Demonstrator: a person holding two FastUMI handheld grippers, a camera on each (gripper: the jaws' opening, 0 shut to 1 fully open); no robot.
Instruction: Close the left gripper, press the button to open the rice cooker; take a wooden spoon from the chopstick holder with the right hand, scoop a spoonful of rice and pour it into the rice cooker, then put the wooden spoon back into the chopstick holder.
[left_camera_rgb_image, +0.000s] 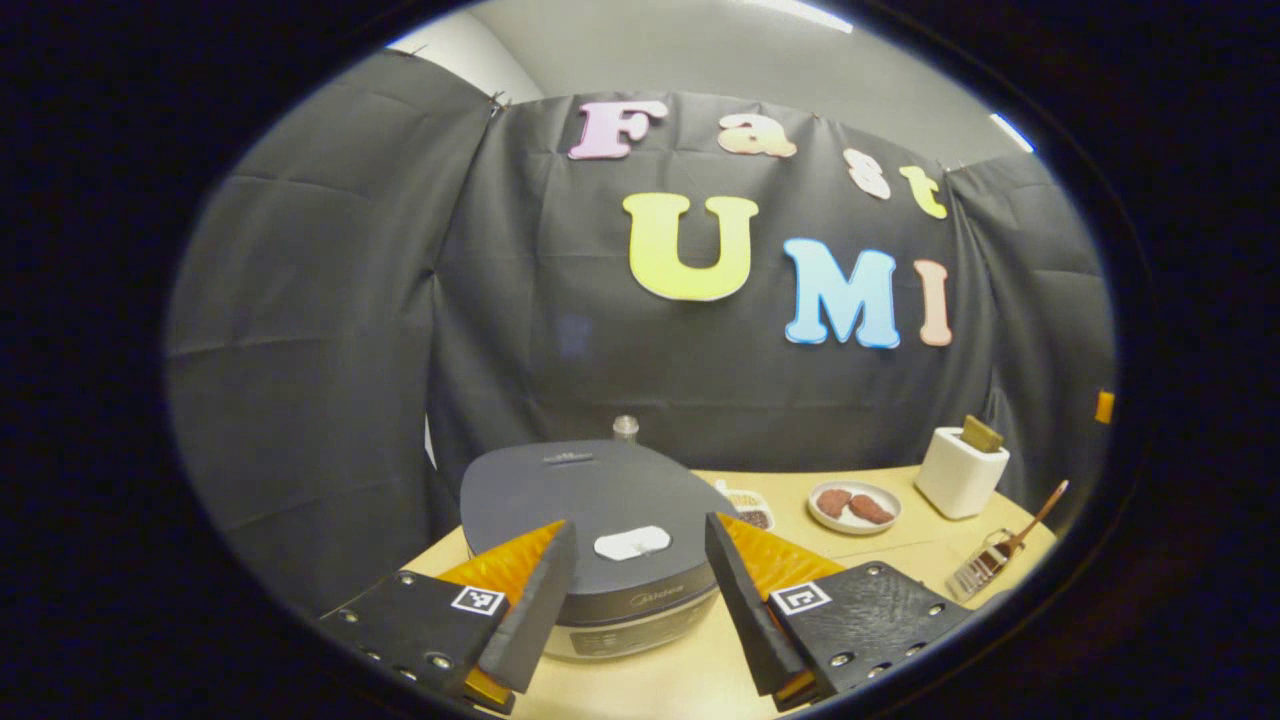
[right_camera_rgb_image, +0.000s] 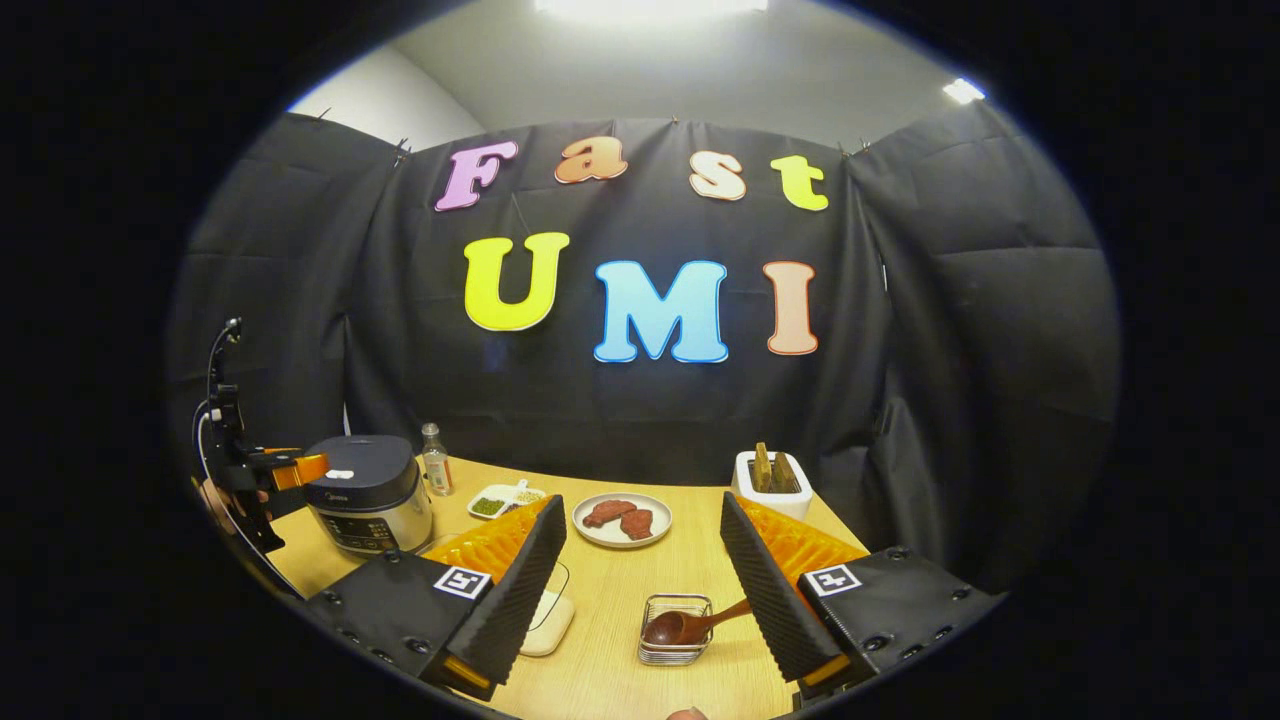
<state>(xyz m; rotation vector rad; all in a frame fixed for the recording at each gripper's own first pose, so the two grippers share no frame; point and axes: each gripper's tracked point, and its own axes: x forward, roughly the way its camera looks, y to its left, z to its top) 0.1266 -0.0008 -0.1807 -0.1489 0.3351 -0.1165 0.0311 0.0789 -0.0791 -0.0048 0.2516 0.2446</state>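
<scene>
Your left gripper (left_camera_rgb_image: 640, 600) fingers are spread above the closed rice cooker (left_camera_rgb_image: 590, 520); right gripper (right_camera_rgb_image: 640, 590) fingers spread over the tabletop (right_camera_rgb_image: 620, 640).

A light wood table (right_camera_rgb_image: 700, 560) stands before black cloth booth walls. Near the back sits a round plate (right_camera_rgb_image: 625, 522) w/ two reddish-brown pieces on it. Left of the plate is a small divided dish (right_camera_rgb_image: 505, 500) holding green & mixed bits. A clear bottle (right_camera_rgb_image: 435, 460) stands upright just beside that dish. At back right, a white toaster (right_camera_rgb_image: 770, 492) w/ two brown slices sticking up.
</scene>
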